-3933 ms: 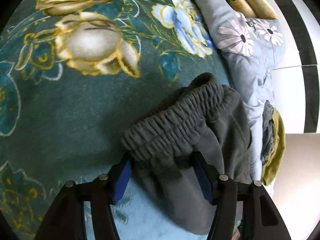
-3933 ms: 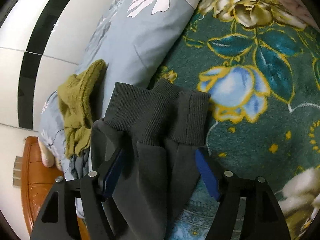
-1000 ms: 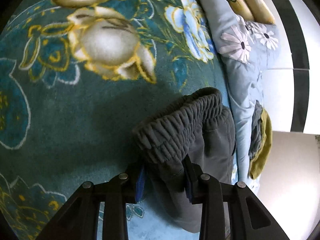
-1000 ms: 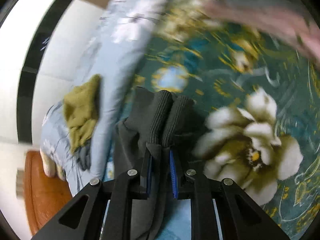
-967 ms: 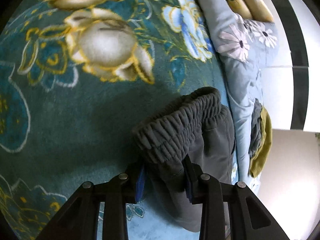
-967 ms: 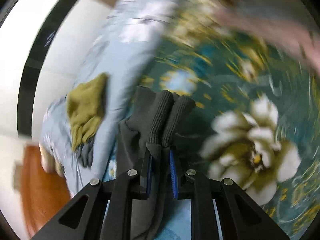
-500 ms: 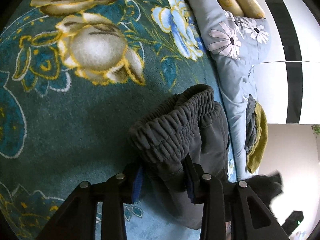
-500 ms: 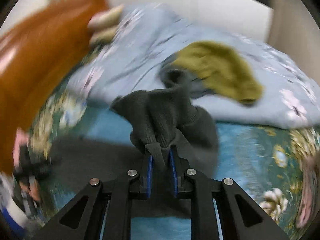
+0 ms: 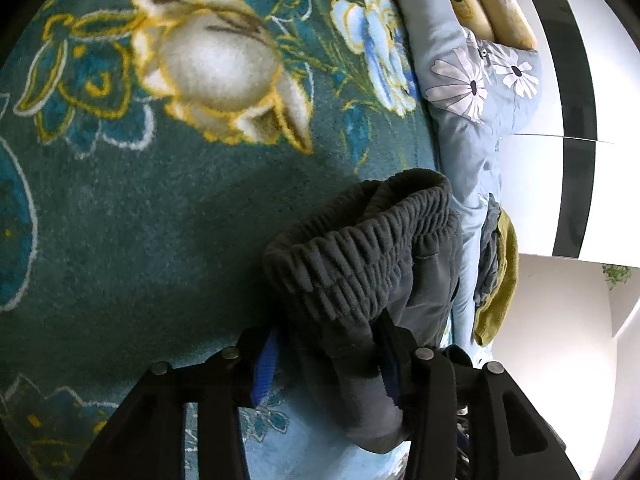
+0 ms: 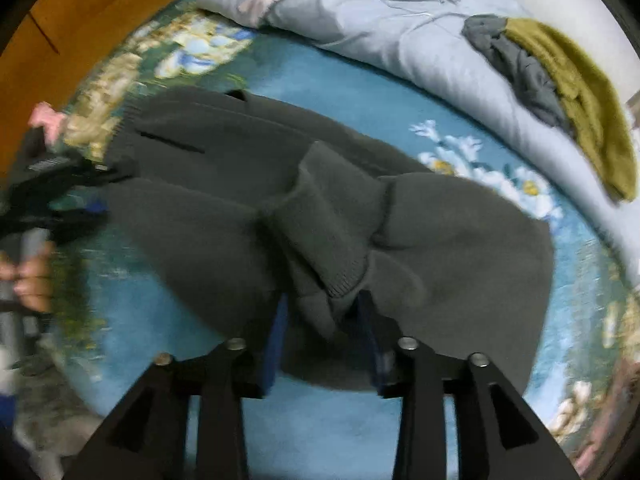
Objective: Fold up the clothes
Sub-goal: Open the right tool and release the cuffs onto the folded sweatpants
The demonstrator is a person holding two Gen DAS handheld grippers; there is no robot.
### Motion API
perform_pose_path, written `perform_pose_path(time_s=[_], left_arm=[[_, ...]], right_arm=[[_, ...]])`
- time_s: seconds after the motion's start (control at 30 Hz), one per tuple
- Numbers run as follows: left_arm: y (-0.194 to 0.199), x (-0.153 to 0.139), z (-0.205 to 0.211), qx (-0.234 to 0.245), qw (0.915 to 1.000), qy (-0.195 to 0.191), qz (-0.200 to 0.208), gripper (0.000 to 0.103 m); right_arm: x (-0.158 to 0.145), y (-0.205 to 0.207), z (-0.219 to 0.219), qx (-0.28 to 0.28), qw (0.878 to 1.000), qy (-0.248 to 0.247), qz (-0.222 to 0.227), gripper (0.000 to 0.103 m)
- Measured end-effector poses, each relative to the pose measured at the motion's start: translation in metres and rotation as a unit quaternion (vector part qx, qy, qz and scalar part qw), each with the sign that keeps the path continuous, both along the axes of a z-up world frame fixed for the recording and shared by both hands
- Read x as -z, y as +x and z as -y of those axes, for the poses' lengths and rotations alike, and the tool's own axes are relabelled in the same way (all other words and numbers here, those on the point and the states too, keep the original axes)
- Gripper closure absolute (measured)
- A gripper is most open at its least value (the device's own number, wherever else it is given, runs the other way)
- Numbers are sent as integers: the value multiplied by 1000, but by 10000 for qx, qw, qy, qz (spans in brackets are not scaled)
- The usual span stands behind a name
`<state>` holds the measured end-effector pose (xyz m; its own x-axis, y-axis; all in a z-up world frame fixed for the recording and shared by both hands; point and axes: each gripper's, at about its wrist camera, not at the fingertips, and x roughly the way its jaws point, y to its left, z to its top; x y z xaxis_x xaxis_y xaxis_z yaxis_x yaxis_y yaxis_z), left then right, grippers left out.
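Now | grey sweatpants (image 10: 224, 184) folded, long axis leftward across the bed blanket (image 10: 328, 80) | right hand-held gripper (image 10: 324, 340) just opened astride ankle cuffs (image 10: 332, 240) | left hand-held gripper (image 9: 328, 360) opening astride waistband (image 9: 360, 248)

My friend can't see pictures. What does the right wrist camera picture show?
Dark grey sweatpants lie folded over on a blue-green flowery blanket, their ribbed cuffs between the right gripper's fingers, which have just been opening. A pale blue quilt behind holds a mustard-green cloth.
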<state>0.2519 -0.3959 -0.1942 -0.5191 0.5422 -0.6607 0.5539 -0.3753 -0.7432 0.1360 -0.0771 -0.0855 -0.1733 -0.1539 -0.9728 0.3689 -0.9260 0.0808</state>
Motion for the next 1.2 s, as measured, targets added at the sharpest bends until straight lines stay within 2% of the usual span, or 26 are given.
perform_pose_path(time_s=[0.1, 0.17, 0.2, 0.27, 0.37, 0.4, 0.43, 0.53, 0.57, 0.6, 0.63, 0.67, 0.73, 0.87, 0.93, 1.07, 1.13, 1.2], left_arm=[[0, 2, 0, -21, 10000, 59, -16, 52], [0, 3, 0, -40, 10000, 69, -19, 52], [0, 2, -1, -37, 10000, 62, -15, 51], [-1, 2, -2, -31, 10000, 47, -7, 51], [0, 2, -1, -21, 10000, 66, 10, 51], [1, 2, -1, -35, 10000, 83, 13, 51], [0, 3, -1, -53, 9999, 99, 21, 51], [-2, 4, -1, -70, 9999, 118, 48, 50], [-2, 3, -1, -65, 9999, 119, 55, 50], [-3, 3, -1, -64, 9999, 128, 61, 50], [-3, 3, 0, -69, 9999, 143, 63, 50], [-3, 3, 1, -76, 9998, 159, 65, 50], [-3, 4, 1, -95, 9998, 190, 57, 50], [0, 7, 1, -151, 9996, 216, 43, 49], [-1, 8, 0, -207, 9995, 247, 71, 48], [-3, 5, 0, -204, 9994, 248, 112, 48], [-3, 5, 1, -224, 9994, 250, 124, 48], [-3, 4, 1, -251, 9994, 212, 139, 47]], right_arm=[[-22, -1, -18, 313, 9955, -888, -49, 58], [-32, -6, -32, 770, 9906, -1106, -239, 58], [-34, -8, -34, 890, 9901, -1023, -353, 58], [-26, -14, -27, 783, 9938, -680, -401, 57], [-13, -17, -8, 358, 9976, -508, -317, 52], [-8, -16, 1, 215, 9983, -439, -309, 46], [-5, -15, 7, 104, 9988, -313, -351, 44], [6, -13, 24, -191, 9985, 185, -477, 44], [9, -14, 27, -209, 9979, 358, -507, 46], [13, -14, 29, -227, 9969, 531, -536, 68], [10, -17, 25, -122, 9966, 564, -589, 83], [6, -19, 20, 21, 9964, 555, -648, 88], [-2, -24, 8, 306, 9951, 536, -766, 90], [-50, -21, -4, 795, 9768, 723, -1855, 90], [-47, -20, 6, 710, 9793, 694, -1764, 89], [10, -14, 31, 289, 9952, 625, -699, 88], [33, -11, 39, 150, 9978, 582, -277, 83], [31, -9, 36, 137, 9994, 298, -88, 70]])
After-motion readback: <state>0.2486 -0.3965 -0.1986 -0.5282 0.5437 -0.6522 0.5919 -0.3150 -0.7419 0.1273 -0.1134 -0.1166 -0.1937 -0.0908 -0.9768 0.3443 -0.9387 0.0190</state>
